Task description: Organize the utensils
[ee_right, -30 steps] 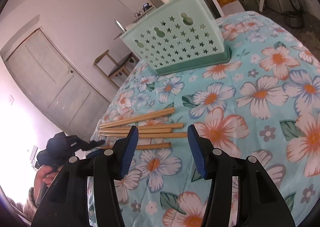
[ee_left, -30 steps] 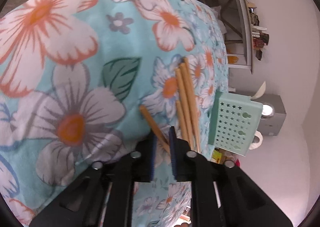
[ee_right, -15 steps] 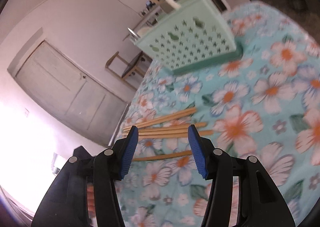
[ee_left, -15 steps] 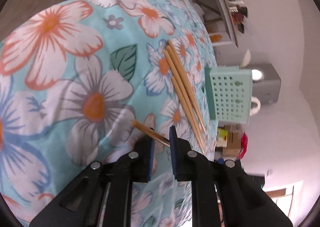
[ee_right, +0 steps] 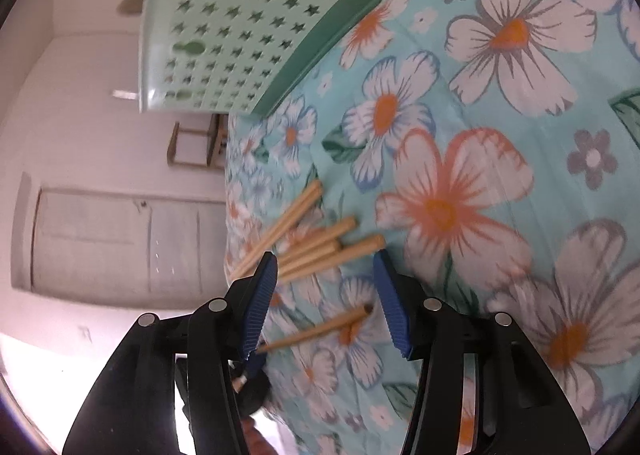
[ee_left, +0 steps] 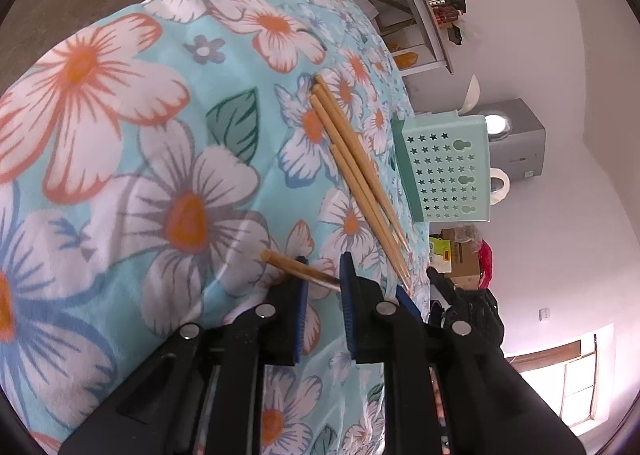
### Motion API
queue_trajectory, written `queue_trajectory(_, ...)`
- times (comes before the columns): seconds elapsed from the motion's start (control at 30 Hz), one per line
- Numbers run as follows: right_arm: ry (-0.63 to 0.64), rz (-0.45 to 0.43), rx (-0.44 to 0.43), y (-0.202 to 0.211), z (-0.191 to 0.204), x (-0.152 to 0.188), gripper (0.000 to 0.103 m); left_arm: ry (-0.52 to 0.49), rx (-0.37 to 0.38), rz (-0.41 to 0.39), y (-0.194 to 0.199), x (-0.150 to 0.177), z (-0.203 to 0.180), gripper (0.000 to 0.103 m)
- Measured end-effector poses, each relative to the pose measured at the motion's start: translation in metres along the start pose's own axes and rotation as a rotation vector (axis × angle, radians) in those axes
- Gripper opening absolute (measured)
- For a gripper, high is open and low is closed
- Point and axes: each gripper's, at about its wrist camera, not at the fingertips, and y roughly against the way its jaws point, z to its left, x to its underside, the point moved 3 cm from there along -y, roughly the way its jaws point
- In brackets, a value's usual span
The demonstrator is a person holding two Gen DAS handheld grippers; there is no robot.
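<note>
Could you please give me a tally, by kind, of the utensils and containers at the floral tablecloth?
Light wooden chopsticks: 5
Mint-green plastic basket with star-shaped holes: 1
Total: 6

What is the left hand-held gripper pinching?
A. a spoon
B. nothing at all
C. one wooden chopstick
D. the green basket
C: the left hand-held gripper has one wooden chopstick between its blue pads, apart from the other chopsticks lying on the flowered cloth.
</note>
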Motion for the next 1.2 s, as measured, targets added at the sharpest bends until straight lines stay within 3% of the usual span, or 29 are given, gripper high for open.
queue_trajectory(0.17,-0.05,-0.019,-0.002,-0.004,-0.003,-0.009,0.046,-0.007,0.004,-0.003,-0.002,-0.001,-0.002,0.015)
queue_trajectory(0.4,-0.134,-0.059,-0.007,-0.002,-0.02,-0.015,0.02,-0.021,0.009,-0.012,-0.001,0.0,-0.003,0.015)
queue_trajectory(0.5,-0.165,-0.068,-0.023,-0.001,-0.026,-0.016,0.016,-0.032,0.003,-0.015,-0.002,0.002,-0.004,0.015)
queue_trajectory(0.77,-0.19,-0.092,-0.031,-0.001,-0.03,-0.018,0.015,-0.024,0.002,-0.013,-0.004,0.001,-0.005,0.015)
queue_trajectory(1.2,-0.157,-0.13,-0.076,0.033,-0.031,-0.009,0.014,-0.011,-0.009,-0.012,-0.005,-0.002,-0.005,0.015)
